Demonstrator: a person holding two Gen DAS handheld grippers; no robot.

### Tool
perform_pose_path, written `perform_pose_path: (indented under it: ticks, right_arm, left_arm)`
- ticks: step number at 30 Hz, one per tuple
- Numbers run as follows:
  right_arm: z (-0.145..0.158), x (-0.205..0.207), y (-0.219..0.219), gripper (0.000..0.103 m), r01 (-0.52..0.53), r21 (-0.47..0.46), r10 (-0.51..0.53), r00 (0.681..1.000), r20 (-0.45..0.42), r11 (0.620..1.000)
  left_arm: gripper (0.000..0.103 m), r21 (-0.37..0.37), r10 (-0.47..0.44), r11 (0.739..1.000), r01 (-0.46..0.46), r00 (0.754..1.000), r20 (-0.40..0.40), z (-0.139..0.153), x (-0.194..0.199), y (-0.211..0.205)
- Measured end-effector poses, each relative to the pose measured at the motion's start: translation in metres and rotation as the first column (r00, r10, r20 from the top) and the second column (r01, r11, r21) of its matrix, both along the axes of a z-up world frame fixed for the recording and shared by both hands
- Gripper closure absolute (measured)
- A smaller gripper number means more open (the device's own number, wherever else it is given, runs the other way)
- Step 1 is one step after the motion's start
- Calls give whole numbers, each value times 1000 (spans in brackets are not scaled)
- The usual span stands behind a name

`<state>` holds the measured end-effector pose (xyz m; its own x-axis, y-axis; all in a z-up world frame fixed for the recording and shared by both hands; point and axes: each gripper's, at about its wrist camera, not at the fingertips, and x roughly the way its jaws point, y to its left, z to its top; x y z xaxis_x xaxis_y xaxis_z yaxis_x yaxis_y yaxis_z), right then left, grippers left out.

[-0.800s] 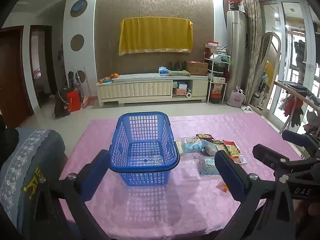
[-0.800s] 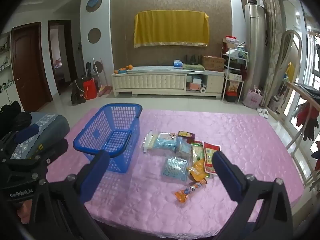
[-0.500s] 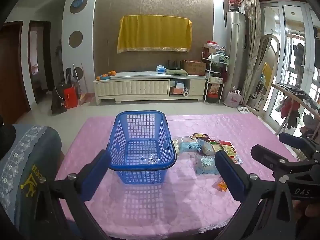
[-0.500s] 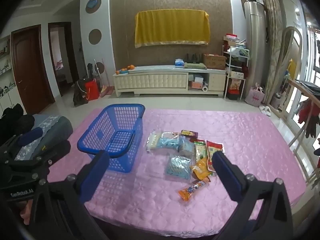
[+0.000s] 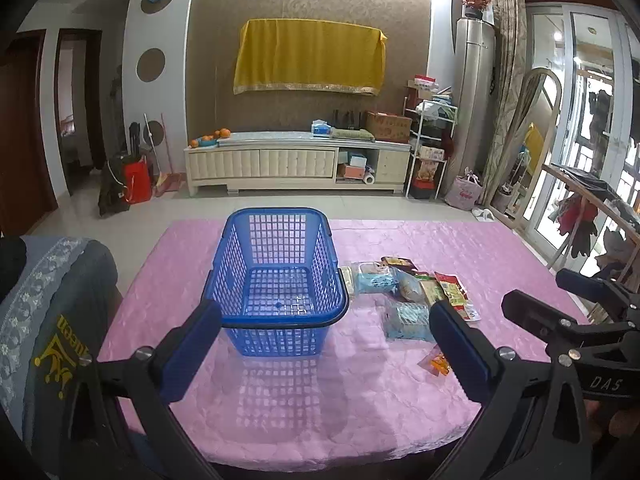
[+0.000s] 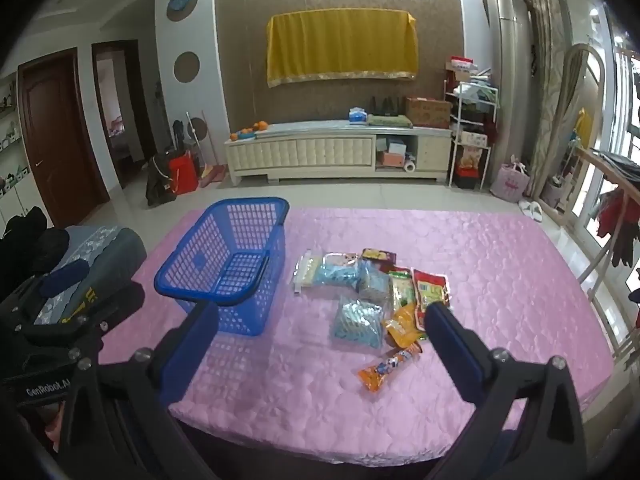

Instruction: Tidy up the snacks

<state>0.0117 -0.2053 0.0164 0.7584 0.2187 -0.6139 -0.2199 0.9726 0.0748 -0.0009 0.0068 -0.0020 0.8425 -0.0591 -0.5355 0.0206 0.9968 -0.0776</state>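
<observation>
An empty blue plastic basket point(image 5: 276, 276) stands on the pink tablecloth point(image 5: 304, 392); it also shows in the right wrist view point(image 6: 228, 268). Right of it lies a cluster of snack packets point(image 6: 372, 284), also in the left wrist view point(image 5: 404, 288), with a light-blue packet point(image 6: 358, 320) and an orange tube-shaped packet point(image 6: 388, 368) nearest me. My left gripper point(image 5: 324, 344) is open and empty, held above the near edge in front of the basket. My right gripper point(image 6: 320, 344) is open and empty, short of the snacks.
A grey cushioned chair back point(image 5: 48, 312) stands at the table's left. The right gripper's body point(image 5: 572, 336) shows at right in the left wrist view. The table's near edge point(image 6: 320, 444) is just below the grippers. A TV cabinet point(image 5: 296, 160) stands across the room.
Both grippers have drifted slightly back and up, so the basket and snacks sit a little higher and farther in view. Both stay open; nothing on the table moved.
</observation>
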Motion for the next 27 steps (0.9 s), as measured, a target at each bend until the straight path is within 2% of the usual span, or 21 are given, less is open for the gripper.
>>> perform_pose_path:
  ticks: [27]
  right_arm:
    - [2, -7, 0, 0, 18, -3, -18, 1000, -3, 1000]
  left_arm:
    - [0, 4, -15, 1000, 15, 1000, 3, 5, -5, 2]
